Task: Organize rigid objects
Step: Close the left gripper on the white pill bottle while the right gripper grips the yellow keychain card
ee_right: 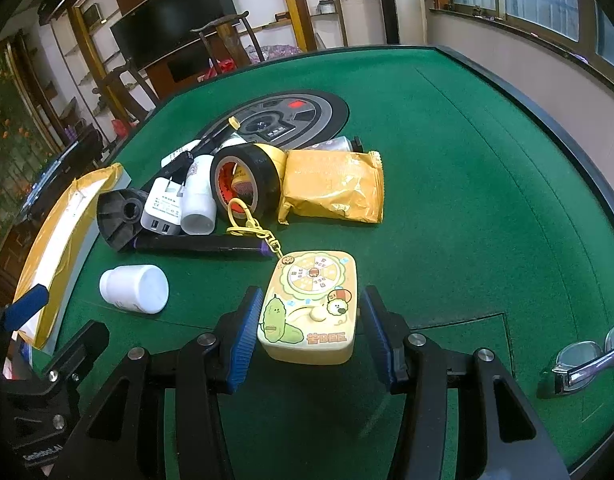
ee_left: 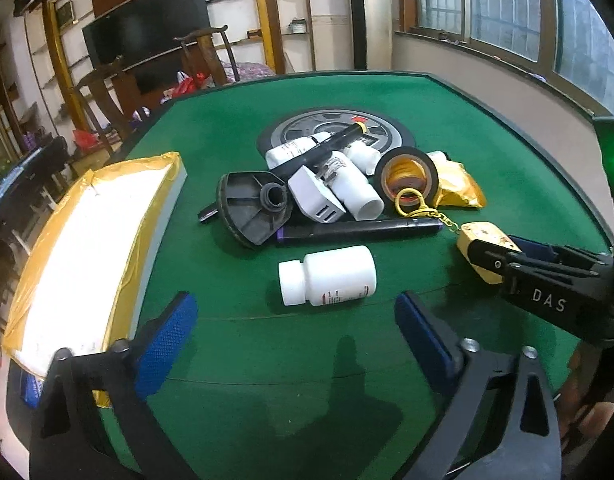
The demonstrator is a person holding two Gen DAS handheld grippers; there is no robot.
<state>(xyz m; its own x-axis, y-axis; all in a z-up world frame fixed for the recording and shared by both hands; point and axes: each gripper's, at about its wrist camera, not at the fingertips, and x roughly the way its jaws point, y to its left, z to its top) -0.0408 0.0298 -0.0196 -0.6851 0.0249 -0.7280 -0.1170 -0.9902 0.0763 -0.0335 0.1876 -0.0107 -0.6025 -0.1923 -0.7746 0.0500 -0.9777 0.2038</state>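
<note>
A yellow cartoon-printed plastic keychain box [ee_right: 312, 307] is being pinched between the blue pads of the right gripper [ee_right: 313, 332] above the green felt table [ee_right: 467, 200]; the left gripper [ee_left: 295, 332] is being held spread near a lying white plastic pill bottle [ee_left: 327, 276].

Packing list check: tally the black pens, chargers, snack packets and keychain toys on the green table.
Black pens: 2
Charger: 1
Snack packet: 1
Keychain toy: 1
Total: 5
</note>
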